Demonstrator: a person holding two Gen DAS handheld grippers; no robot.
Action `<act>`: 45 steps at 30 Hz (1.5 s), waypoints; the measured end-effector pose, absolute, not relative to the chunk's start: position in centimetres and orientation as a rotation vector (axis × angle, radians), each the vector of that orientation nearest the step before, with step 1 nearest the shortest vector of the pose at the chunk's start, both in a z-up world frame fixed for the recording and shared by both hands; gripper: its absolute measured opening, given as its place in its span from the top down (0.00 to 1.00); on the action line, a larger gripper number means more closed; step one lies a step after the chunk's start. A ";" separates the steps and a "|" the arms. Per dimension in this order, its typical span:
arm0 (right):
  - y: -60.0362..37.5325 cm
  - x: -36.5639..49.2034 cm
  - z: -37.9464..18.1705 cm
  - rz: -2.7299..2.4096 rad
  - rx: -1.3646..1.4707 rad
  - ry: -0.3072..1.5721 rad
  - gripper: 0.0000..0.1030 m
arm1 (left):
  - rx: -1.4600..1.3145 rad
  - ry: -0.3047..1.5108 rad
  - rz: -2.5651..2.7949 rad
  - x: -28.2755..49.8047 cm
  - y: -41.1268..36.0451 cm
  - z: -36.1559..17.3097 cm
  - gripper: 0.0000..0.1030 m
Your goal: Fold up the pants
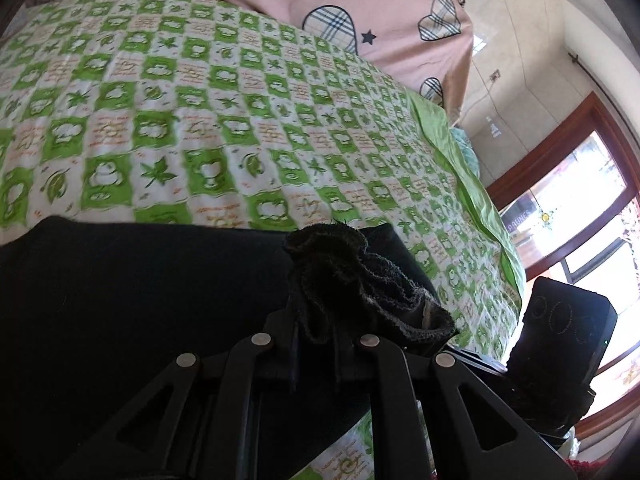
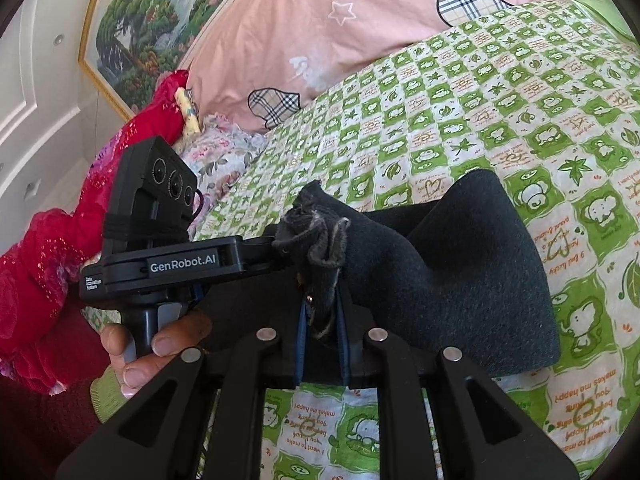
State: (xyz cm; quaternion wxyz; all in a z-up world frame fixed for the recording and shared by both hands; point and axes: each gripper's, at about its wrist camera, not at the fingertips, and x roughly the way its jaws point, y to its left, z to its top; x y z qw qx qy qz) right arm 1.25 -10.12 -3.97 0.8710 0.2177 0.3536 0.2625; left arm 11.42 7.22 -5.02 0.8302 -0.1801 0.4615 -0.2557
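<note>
Left gripper [image 1: 316, 344], low centre of the left wrist view: jaws nearly closed, pinching a bunched edge of the black pants [image 1: 352, 288], pointing downward. Right gripper [image 2: 322, 336], low centre of the right wrist view: jaws likewise drawn close, clamped on a gathered bit of the same cloth. At the left of the right wrist view, the left hand [image 2: 152, 344] wraps the other gripper's handle, fingers curled round the grip, a sleeve cuff at the wrist.
</note>
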 end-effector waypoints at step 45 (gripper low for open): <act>2.1 1.9 0.1 0.810 0.239 0.768 0.47 | -0.703 0.823 -0.036 -5.9 26.3 -3.1 0.53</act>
